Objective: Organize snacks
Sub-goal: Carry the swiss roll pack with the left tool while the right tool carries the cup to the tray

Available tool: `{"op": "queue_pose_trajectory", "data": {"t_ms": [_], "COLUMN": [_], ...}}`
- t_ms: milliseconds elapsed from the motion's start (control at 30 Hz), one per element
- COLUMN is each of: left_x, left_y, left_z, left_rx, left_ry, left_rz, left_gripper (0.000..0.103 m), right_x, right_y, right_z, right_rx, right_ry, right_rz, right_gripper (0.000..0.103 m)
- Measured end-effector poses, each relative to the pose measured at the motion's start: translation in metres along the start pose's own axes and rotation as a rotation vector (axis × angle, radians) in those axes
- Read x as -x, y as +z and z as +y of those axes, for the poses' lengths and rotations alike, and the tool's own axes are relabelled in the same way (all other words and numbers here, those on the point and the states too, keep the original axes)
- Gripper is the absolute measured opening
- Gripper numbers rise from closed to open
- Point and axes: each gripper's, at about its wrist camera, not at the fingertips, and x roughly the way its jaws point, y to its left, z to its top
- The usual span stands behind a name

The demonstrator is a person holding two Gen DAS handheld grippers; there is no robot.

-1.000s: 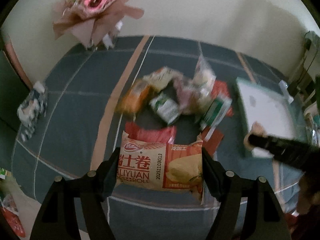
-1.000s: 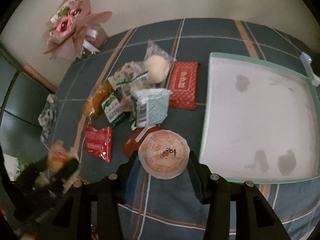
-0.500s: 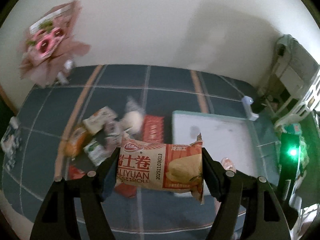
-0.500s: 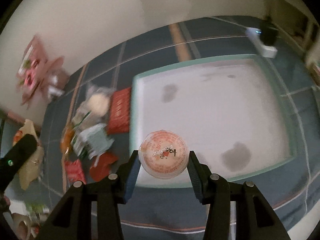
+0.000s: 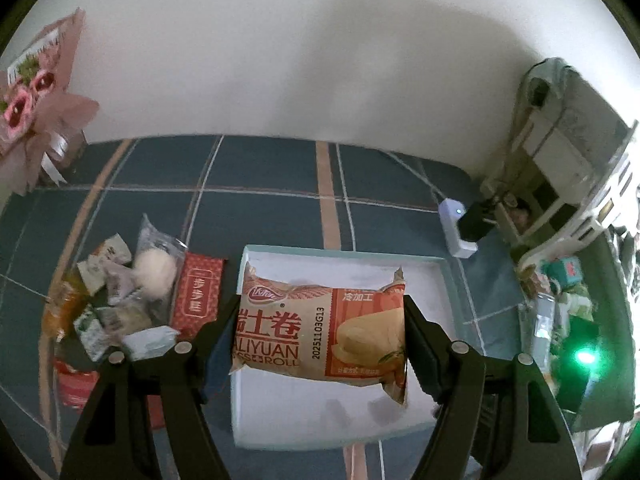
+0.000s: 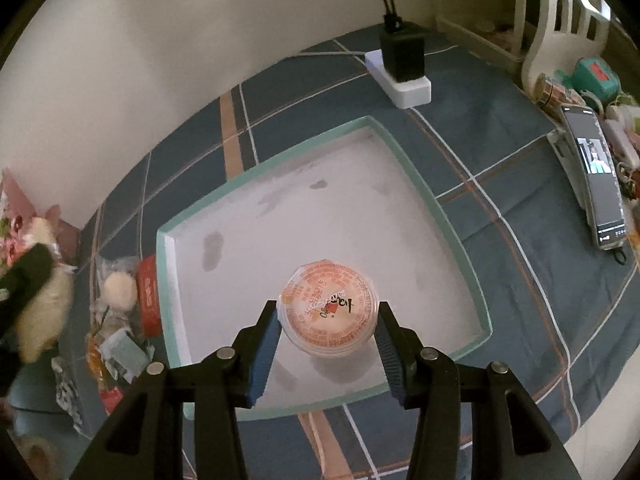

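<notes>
My left gripper [image 5: 320,332] is shut on an orange swiss roll packet [image 5: 320,332] and holds it above the white tray with a teal rim [image 5: 344,252]. My right gripper [image 6: 328,328] is shut on a round orange jelly cup [image 6: 329,309], held over the near part of the same tray [image 6: 304,208], whose floor is bare. A pile of loose snacks [image 5: 120,300] lies left of the tray, with a red packet [image 5: 198,294] beside its left rim; the pile also shows in the right wrist view [image 6: 116,320].
A pink flower bouquet [image 5: 36,92] stands at the far left by the wall. A white power strip with a black plug [image 6: 404,68] lies behind the tray. A phone on a stand [image 6: 600,184] and small clutter [image 6: 580,84] are at the right.
Both grippers have swung right from the snack pile to above the tray, each carrying its snack. The right gripper has moved further over the tray's floor.
</notes>
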Motion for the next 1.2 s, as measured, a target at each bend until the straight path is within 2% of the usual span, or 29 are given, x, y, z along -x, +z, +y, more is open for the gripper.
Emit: {"op": "queue_pose_trajectory", "data": {"t_ms": [167, 567, 867, 1200], "left_x": [-0.04, -0.095, -0.12, -0.135], "left_y": [0.0, 0.003, 0.01, 0.017], "left_z": [0.002, 0.005, 0.0, -0.015], "left_rx": [0.021, 0.018, 0.014, -0.008], "left_ry": [0.016, 0.01, 0.01, 0.003], "left_rz": [0.029, 0.068, 0.098, 0.126], "left_gripper": [0.076, 0.076, 0.076, 0.077], "right_x": [-0.002, -0.021, -0.047, -0.054], "right_y": [0.012, 0.045, 0.058, 0.063], "right_z": [-0.005, -0.015, -0.01, -0.004], "right_rx": [-0.007, -0.018, -0.005, 0.012], "right_ry": [-0.009, -0.069, -0.102, -0.111], "right_rz": [-0.021, -0.048, -0.029, -0.022], "right_gripper": [0.05, 0.05, 0.05, 0.05]}}
